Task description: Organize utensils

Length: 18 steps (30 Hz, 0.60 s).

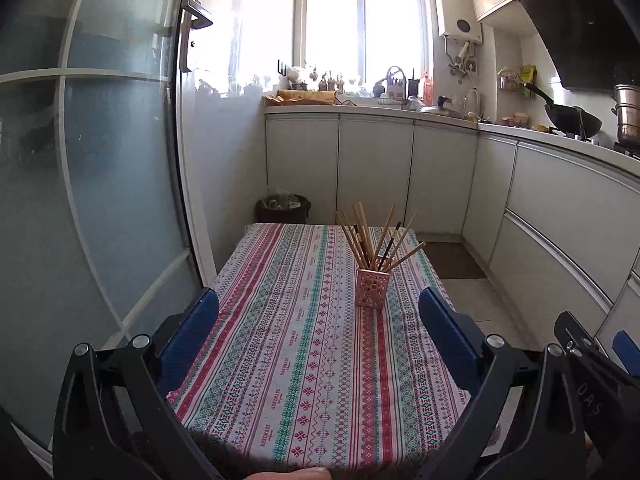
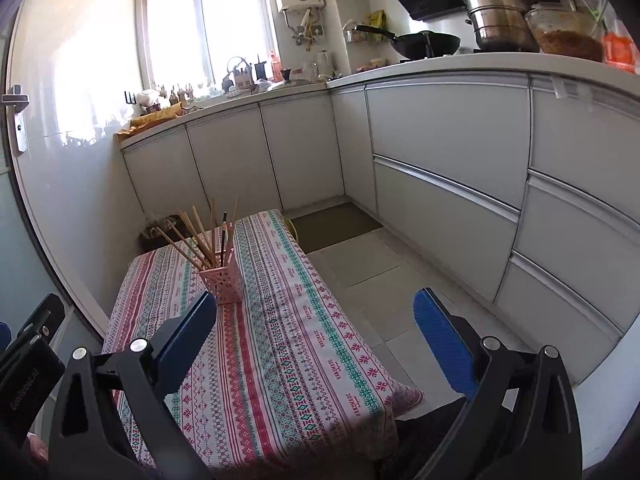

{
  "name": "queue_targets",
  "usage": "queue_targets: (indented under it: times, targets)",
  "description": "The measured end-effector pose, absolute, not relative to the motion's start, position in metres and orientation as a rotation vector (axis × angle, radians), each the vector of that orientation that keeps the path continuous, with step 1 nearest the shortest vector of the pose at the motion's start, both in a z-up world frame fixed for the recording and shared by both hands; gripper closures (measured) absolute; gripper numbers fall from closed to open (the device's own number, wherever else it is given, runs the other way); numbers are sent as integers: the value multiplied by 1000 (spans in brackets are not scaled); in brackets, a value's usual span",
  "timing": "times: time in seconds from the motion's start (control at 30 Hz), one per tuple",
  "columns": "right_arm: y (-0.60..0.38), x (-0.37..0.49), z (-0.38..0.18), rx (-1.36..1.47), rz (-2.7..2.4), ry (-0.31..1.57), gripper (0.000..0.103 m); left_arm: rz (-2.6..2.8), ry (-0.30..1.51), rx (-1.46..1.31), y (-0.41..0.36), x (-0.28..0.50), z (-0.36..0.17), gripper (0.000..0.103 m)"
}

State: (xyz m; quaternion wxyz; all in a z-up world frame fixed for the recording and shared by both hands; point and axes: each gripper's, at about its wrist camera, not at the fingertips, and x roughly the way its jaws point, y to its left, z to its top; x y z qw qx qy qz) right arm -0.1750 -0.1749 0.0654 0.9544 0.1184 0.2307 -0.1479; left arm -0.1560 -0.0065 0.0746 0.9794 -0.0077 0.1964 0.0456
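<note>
We see the chopsticks [image 1: 372,240] standing fanned out in a pink lattice holder [image 1: 371,288], which sits upright on the surface [image 1: 280,360]. From the left tongs [image 1: 320,320] the holder lies ahead and a little toward the right finger, well beyond the tips. From the right tongs [image 2: 316,320] the same holder [image 2: 224,284] is ahead on the left, just past the tip of the left finger, with the chopsticks [image 2: 204,236] leaning mostly leftward.

Both pairs of tongs stand wide, their blue pads far apart and holding nothing. The left tongs hover over the near part of the surface; the right tongs hang over its right edge, the right finger above the floor [image 2: 360,272].

The surface wears a striped cloth [image 1: 304,312] patterned in red, green and white.

Beyond the far end of the surface, ahead of the left tongs, a dark bin [image 1: 283,208] stands on the floor below white cabinets [image 1: 376,168]. Above them a cluttered counter [image 1: 360,108] runs under a bright window [image 1: 364,20]. To the right of the tongs the counter carries a black wok [image 2: 424,44] and a steel pot [image 2: 500,20]. To the left of the left tongs rises a frosted glass door [image 1: 100,160].
</note>
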Motion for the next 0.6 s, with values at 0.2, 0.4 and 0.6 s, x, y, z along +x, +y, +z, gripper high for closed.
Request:
queue_targets:
  times: [0.2,0.4,0.6]
  targets:
    - [-174,-177,66,241,-298,473,7,80,405,-11,-8,-156,75,7]
    - [-174,-177,68,244,-301,478,7,75,404,-14,-8,-154,77,7]
    - [-176,-176,68,256,-299,483,7,68,401,-3,-10,-157,78,7]
